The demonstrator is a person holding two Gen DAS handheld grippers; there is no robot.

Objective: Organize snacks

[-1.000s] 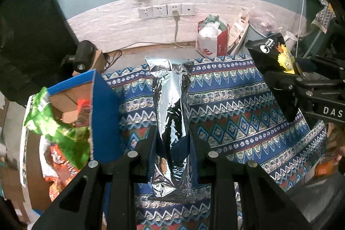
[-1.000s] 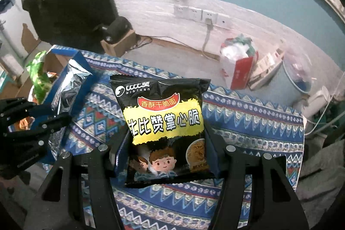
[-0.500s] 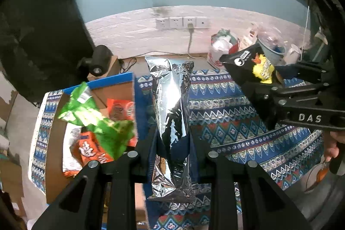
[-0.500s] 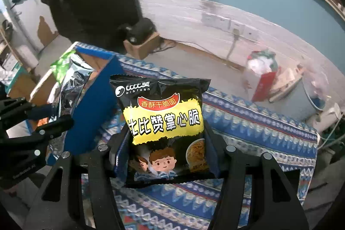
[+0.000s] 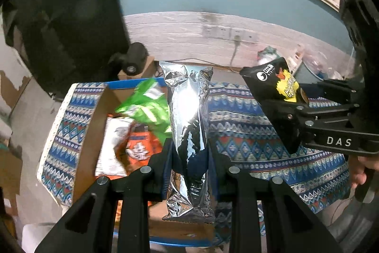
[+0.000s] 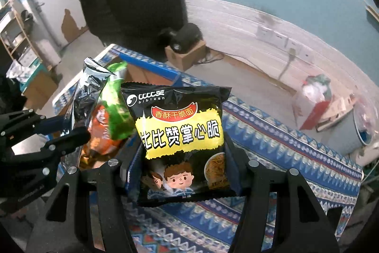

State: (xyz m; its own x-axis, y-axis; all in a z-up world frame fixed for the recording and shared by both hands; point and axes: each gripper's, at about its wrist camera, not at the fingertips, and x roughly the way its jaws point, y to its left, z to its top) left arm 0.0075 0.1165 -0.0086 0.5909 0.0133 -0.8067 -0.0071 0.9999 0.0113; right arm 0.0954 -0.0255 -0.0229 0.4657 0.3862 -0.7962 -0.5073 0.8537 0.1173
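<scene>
1. Silver foil, crinkled and shiny, is wrapping the long upright snack pouch (image 5: 188, 134) that the left gripper (image 5: 189, 163) is pinching around its lower half, its black fingers closed in against both sides of the pack.
2. That pouch is hanging above the near right edge of the open cardboard box with blue outer walls (image 5: 94, 110), which is sitting on the left part of the blue, red and white zigzag-patterned tablecloth (image 5: 248, 134).
3. Inside the box a bright green crumpled snack bag (image 5: 146, 108) is lying on top, tilted, with an orange snack packet (image 5: 139, 146) and a white-backed packet (image 5: 113, 146) lying under and beside it.
4. The right gripper (image 6: 183, 158) is clamping a black noodle-snack bag with a yellow label and cartoon children (image 6: 180, 141), its two fingers pressing on the bag's left and right edges and holding it upright in the air above the cloth.
5. In the left wrist view this black bag (image 5: 274, 96) is showing edge-on to the right of the silver pouch, apart from it, gripped by the black tool marked DAS, with part of the person's hand (image 5: 362, 172) showing at the right edge.
6. In the right wrist view the silver pouch (image 6: 87, 91) and the left gripper's fingers (image 6: 64, 141) are appearing at the left, over the box, whose far blue wall (image 6: 151, 68) is running behind them.
7. A white strip of wall sockets (image 5: 227, 33) with one cable plugged in is sitting on the pale plank wall beyond the table.
</scene>
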